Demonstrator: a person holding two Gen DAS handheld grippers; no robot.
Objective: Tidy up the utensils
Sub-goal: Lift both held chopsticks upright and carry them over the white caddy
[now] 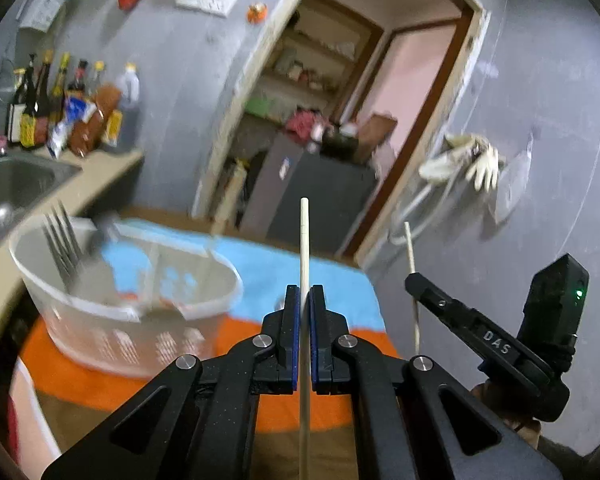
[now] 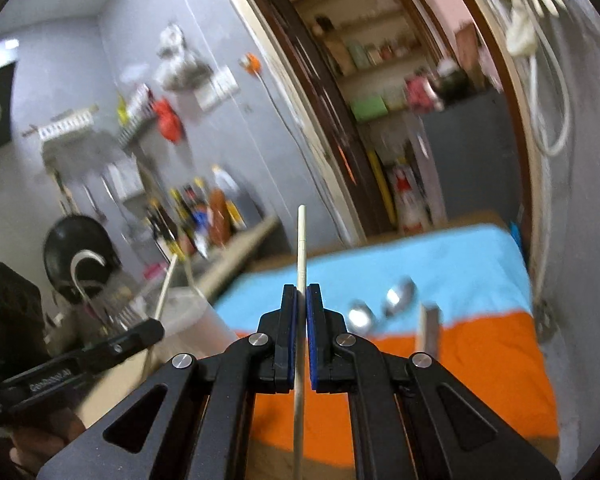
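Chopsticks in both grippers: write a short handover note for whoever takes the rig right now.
Left gripper: shut on a chopstick, tip pointing up.
Right gripper: shut on the second chopstick, also upright.
Both are held above the blue and orange cloth.
White basket stands on the cloth by the sink; forks already stand in it.
Done: forks are in the basket, chopsticks picked up.
Left: both chopsticks probably go into the basket. Two spoons still lie on the cloth, plus a blurred item beside them that I cannot identify.
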